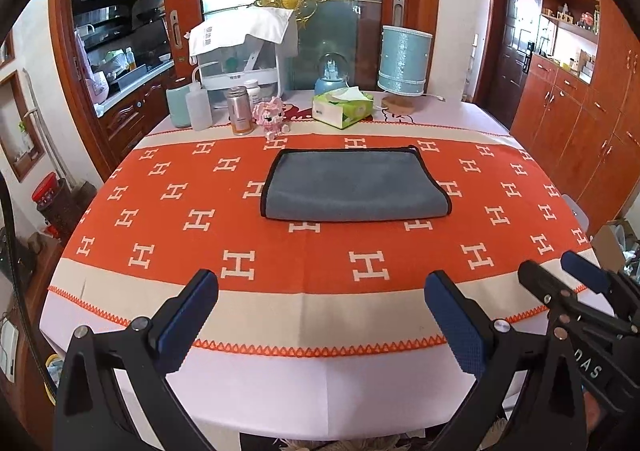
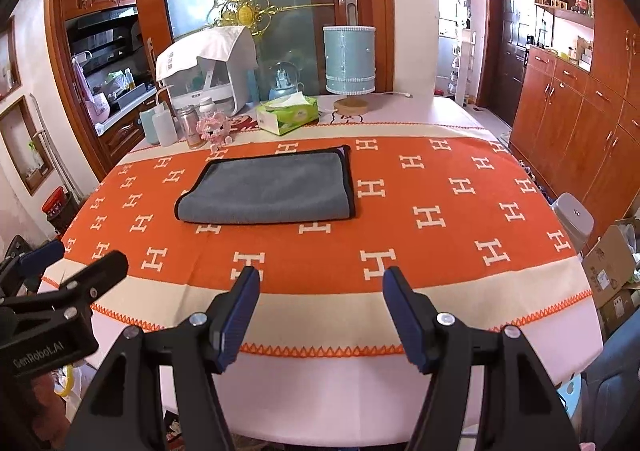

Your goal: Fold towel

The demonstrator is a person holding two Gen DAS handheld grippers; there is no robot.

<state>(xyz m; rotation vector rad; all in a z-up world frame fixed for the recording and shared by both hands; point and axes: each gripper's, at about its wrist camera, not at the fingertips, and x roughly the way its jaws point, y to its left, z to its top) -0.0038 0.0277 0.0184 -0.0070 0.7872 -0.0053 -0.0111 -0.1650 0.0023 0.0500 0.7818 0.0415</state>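
A grey towel (image 1: 354,185) with black trim lies folded in a flat rectangle on the orange patterned tablecloth (image 1: 160,219), past the table's middle; it also shows in the right wrist view (image 2: 268,187). My left gripper (image 1: 320,283) is open and empty above the table's near edge, well short of the towel. My right gripper (image 2: 320,283) is open and empty too, beside the left one; it shows at the right of the left wrist view (image 1: 560,267). The left gripper shows at the left of the right wrist view (image 2: 76,251).
Along the table's far side stand a green tissue box (image 1: 342,109), a blue lamp (image 1: 404,59), a snow globe (image 1: 332,71), a pink toy (image 1: 272,117), bottles (image 1: 240,111) and a white appliance (image 1: 244,59). Wooden cabinets (image 2: 580,123) line the right wall. A stool (image 2: 572,219) and a cardboard box (image 2: 612,267) stand to the right.
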